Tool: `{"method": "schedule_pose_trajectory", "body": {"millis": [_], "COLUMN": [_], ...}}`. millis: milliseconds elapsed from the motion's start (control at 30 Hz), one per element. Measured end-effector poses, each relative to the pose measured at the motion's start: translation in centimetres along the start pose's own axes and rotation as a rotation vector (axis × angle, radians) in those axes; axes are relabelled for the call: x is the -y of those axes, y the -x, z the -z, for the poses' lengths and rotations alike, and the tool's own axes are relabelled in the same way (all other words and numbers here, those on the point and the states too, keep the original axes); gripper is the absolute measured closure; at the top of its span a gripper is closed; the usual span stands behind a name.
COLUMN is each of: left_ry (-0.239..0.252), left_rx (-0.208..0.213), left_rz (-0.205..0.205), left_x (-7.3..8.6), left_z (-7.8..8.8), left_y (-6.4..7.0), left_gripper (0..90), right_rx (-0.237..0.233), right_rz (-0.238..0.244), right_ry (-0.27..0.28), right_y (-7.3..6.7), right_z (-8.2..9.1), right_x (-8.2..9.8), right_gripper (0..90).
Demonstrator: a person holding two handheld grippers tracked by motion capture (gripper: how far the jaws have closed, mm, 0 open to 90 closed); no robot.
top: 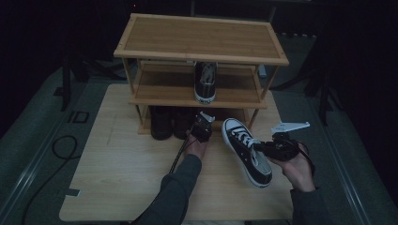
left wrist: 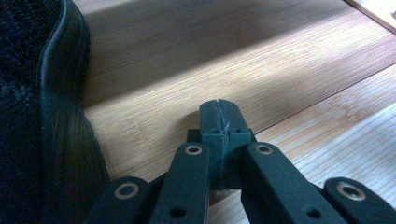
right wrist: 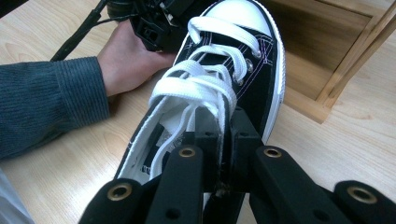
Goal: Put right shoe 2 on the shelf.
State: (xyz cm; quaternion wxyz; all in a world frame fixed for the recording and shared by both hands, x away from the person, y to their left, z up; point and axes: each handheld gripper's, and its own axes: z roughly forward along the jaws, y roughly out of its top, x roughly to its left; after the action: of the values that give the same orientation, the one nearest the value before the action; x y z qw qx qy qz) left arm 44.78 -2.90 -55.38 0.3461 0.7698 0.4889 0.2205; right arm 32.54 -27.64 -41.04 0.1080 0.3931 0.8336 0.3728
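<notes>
On the wooden table (top: 117, 187), in front of a three-tier bamboo shoe rack (top: 202, 37), a person is working with a handheld gripper in each hand. At the right of the high view, the right gripper (top: 263, 147) is pinching the side wall of a black canvas sneaker (top: 246, 150) with white laces and a white toe cap. In the right gripper view its jaws are pressing together over the shoe's collar edge, one inside the opening and one outside, and the sneaker (right wrist: 224, 84) is pointing toe-first toward the rack's lowest shelf. The shoe is sitting tilted, toe nearer the rack, heel toward the person; whether the sole is touching the table I cannot tell.

The left gripper (top: 202, 127) is resting near the rack's bottom tier, jaws pressed together on nothing, as the left gripper view (left wrist: 222, 121) is showing, with a dark shoe (left wrist: 42, 116) just beside it. Two dark shoes (top: 171, 122) are standing on the bottom tier, and a matching sneaker (top: 205, 80) is standing on the middle shelf, toe outward.

By my reading, the step in hand is carrying the gripped sneaker to the rack. The next move is calling for lifting it clear of the table, keeping the pinch firm on the soft canvas, and guiding it onto the middle shelf beside its mate without striking the shelf edge.
</notes>
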Motion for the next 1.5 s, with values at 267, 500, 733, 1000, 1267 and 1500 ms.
{"method": "schedule_pose_trajectory", "body": {"millis": [267,500,733,1000,1267,1500], "left_ry": [0.0,0.003,0.005,0.002,0.001,0.004], "left_rx": [0.0,-0.002,-0.002,-0.002,-0.003,-0.003], "left_rz": [-0.001,0.003,0.005,0.002,0.002,0.007], "left_x": [0.0,0.0,0.0,0.0,0.0,0.0], "left_z": [0.0,0.0,0.0,0.0,0.0,0.0], "left_y": [0.0,0.0,0.1,0.0,0.0,0.1], "left_gripper": [90.0,90.0,90.0,90.0,90.0,90.0], "right_rx": [-0.03,-0.046,-0.061,-0.073,-0.077,-0.082], "right_rz": [0.037,0.071,0.094,0.122,0.132,0.146], "right_ry": [0.006,0.016,0.023,0.032,0.043,0.068], "right_y": [0.3,0.3,0.2,0.0,-0.3,-0.6], "right_z": [0.5,1.5,2.3,3.3,4.2,4.9], "right_x": [-0.5,-1.1,-1.9,-2.9,-3.7,-4.8], "right_gripper": [85.7,85.7,85.7,85.7,85.7,85.8]}}
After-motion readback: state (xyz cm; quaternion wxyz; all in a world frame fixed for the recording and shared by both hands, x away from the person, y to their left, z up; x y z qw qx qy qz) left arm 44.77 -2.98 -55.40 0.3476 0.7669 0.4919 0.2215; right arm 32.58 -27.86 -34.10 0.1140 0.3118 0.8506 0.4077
